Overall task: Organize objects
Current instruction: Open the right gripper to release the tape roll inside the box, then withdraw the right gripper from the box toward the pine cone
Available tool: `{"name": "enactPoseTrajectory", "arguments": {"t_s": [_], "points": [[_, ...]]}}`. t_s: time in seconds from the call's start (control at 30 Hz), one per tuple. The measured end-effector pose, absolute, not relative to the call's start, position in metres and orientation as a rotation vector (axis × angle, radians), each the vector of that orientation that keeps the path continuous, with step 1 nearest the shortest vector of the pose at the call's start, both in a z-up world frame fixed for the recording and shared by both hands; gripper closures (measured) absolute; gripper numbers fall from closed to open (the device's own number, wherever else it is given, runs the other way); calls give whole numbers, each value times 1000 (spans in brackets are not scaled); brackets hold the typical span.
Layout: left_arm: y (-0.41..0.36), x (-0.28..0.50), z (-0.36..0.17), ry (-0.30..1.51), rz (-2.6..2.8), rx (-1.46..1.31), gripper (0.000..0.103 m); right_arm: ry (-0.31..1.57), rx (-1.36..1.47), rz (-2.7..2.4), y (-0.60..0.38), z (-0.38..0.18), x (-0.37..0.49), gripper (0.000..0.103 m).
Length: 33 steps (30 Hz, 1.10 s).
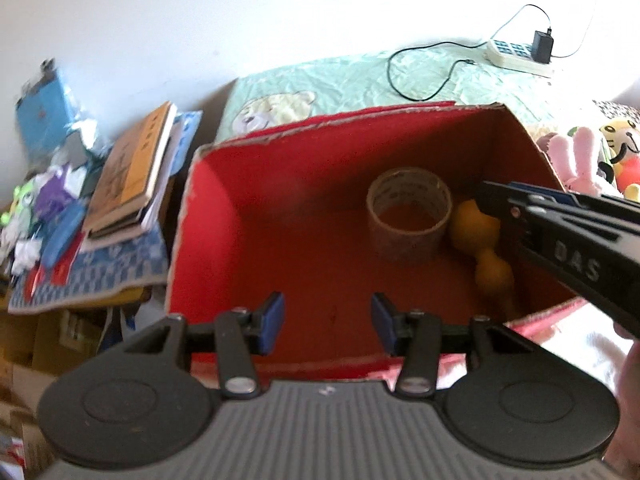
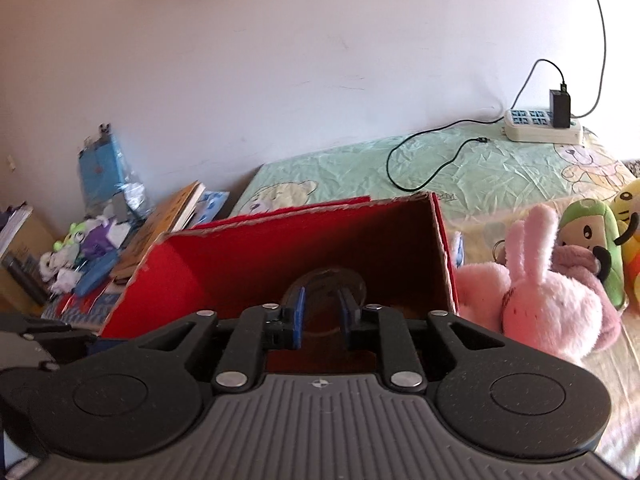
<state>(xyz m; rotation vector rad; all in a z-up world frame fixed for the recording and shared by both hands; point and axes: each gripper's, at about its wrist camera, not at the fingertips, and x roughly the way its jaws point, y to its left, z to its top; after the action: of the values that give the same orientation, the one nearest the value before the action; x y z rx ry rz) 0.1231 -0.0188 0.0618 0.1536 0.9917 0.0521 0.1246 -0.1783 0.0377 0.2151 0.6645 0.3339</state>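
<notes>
A red cardboard box [image 1: 224, 208] stands open on the bed. Inside it lie a roll of clear tape [image 1: 410, 210] and a yellow gourd-shaped toy [image 1: 486, 248] beside it. My left gripper [image 1: 328, 322] is open and empty above the box's near edge. My right gripper [image 2: 322, 318] reaches into the box from the right, also showing in the left wrist view [image 1: 492, 200]. Its jaws stand a little apart around a clear rounded object [image 2: 326, 280]; whether they grip it is unclear. The box also shows in the right wrist view [image 2: 192, 276].
Plush toys, a pink rabbit [image 2: 552, 292] among them, lie right of the box. A power strip [image 2: 540, 126] with a charger and cable sits at the bed's far side. Books [image 1: 132, 168] and small clutter [image 1: 48, 216] are piled left of the box.
</notes>
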Motion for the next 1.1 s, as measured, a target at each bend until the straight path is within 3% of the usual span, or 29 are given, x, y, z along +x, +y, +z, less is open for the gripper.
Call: {"name": "enactPoseTrajectory", "arguments": {"t_s": [0.07,0.6,1.1], "points": [[-19,115,65,985,73,145,50,658,203,351,-179,40,116,80],[-43,66,83,915,135,135,37,603,114,408,-189,59,71,79],[-59,39,59,981,142,145,29,665,147,445,-197,45,38,75]]}}
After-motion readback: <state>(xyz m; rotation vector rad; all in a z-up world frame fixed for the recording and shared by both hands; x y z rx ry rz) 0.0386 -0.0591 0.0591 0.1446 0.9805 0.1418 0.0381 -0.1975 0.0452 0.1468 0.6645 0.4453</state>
